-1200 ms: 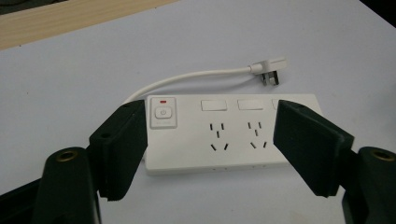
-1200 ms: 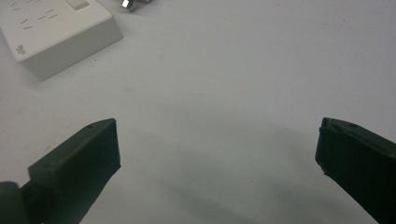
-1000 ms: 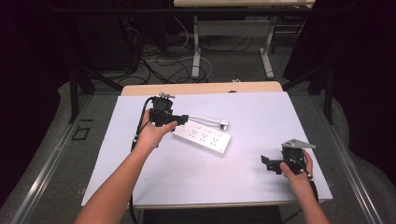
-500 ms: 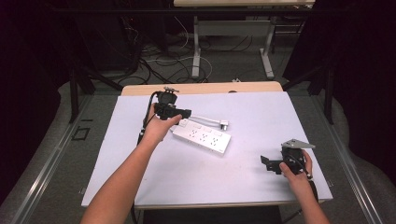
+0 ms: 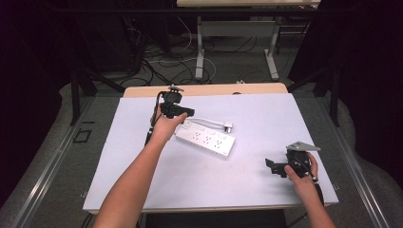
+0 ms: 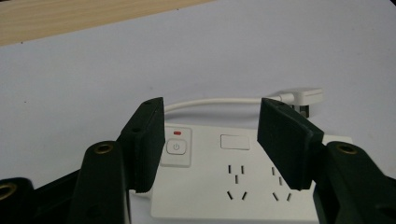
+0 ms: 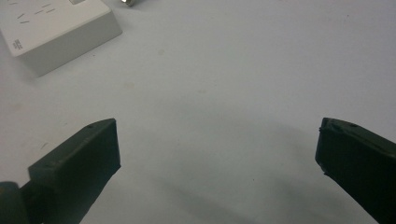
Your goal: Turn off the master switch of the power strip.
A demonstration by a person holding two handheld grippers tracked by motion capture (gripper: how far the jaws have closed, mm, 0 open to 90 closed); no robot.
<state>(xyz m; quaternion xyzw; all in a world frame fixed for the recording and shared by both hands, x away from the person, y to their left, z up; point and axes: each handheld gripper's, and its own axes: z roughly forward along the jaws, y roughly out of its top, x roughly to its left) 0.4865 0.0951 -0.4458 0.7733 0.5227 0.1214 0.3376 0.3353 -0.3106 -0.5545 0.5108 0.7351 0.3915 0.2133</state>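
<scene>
Up close, we see our left gripper [image 6: 212, 140] with its jaws apart, hovering over the switch end of the white power strip [image 5: 205, 139], whose near edge is cut off. Our right gripper [image 7: 217, 161] gapes wide over bare white table [image 5: 247, 180], well apart from the strip. Beyond lies the strip's short cord [image 6: 219, 101] and plug [image 6: 306, 96].

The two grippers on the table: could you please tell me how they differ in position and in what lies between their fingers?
The left gripper is held at the far end of the white power strip, while the right gripper sits near the table's front right, apart from the strip. The left gripper's fingers frame the strip's power button; the right gripper's fingers frame bare white tabletop. Both are open and hold nothing.
</scene>
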